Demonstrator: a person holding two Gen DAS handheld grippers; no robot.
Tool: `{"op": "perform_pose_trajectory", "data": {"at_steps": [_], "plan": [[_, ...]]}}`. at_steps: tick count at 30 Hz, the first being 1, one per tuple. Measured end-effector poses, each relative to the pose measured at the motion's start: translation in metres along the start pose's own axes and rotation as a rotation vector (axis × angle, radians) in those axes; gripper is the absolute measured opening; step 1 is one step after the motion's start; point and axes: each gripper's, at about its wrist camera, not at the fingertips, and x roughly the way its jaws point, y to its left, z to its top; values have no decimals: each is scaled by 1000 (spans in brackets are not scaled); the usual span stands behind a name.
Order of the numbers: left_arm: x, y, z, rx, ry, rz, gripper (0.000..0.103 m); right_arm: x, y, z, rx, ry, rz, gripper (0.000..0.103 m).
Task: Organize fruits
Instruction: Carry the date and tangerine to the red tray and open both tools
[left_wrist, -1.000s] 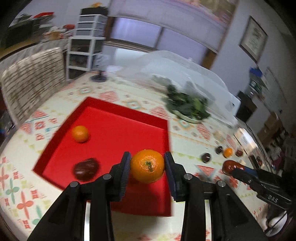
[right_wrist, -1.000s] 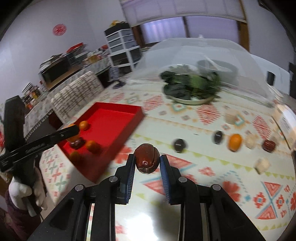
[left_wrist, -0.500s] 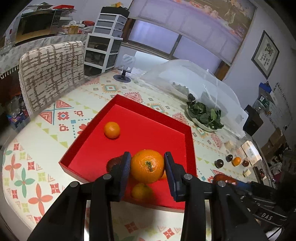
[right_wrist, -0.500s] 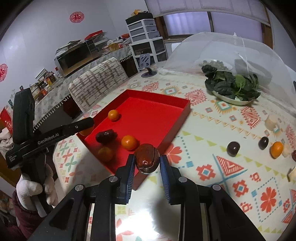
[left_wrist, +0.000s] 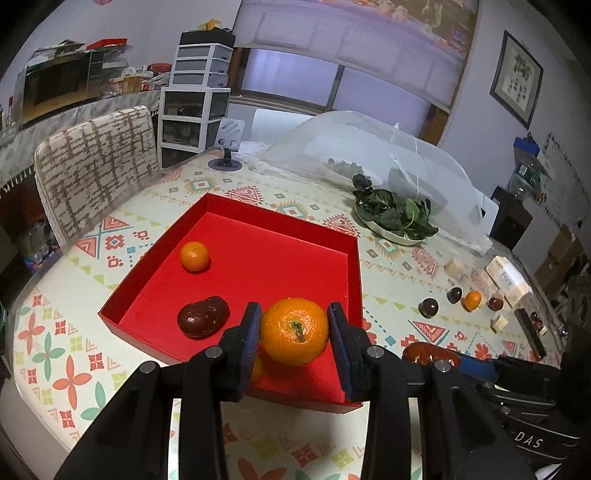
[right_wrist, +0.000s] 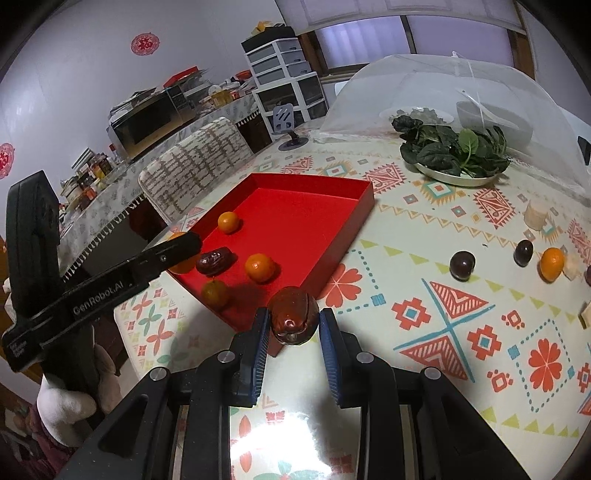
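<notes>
Left gripper (left_wrist: 294, 331) has its two pads closed against the sides of a large orange (left_wrist: 294, 331), stem end facing the camera; we see the fruit held above the near right part of the red tray (left_wrist: 352, 280). Right gripper (right_wrist: 292, 324) likewise grips a glossy red-brown date (right_wrist: 293, 316) between its blue pads, poised at the tray's near corner (whether over the rim or just outside it we cannot tell). Inside the tray we note a small mandarin (left_wrist: 194, 256) toward the far left, a dark wrinkled date (left_wrist: 202, 316) nearer the front, and two further mandarins (right_wrist: 260, 267) visible from the right wrist view. On the patterned tablecloth (right_wrist: 443, 321) to the right of the tray lie two dark round fruits (right_wrist: 462, 264) and one loose mandarin (right_wrist: 552, 264) in a rough row. Farther back stands a plate of leafy greens (right_wrist: 456, 153) at the edge of a mesh food cover (right_wrist: 443, 81); a patterned chair (left_wrist: 96, 162) sits at the table's left side.
</notes>
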Motion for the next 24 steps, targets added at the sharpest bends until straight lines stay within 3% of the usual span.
{"op": "perform_pose_trajectory", "data": {"at_steps": [13,24], "plan": [[57,20,31,43,51,138,36,48,14,46,-61,6,3,30],[82,39,41,34,73,180,36,105,17,62,-89,52,-22,30]]}}
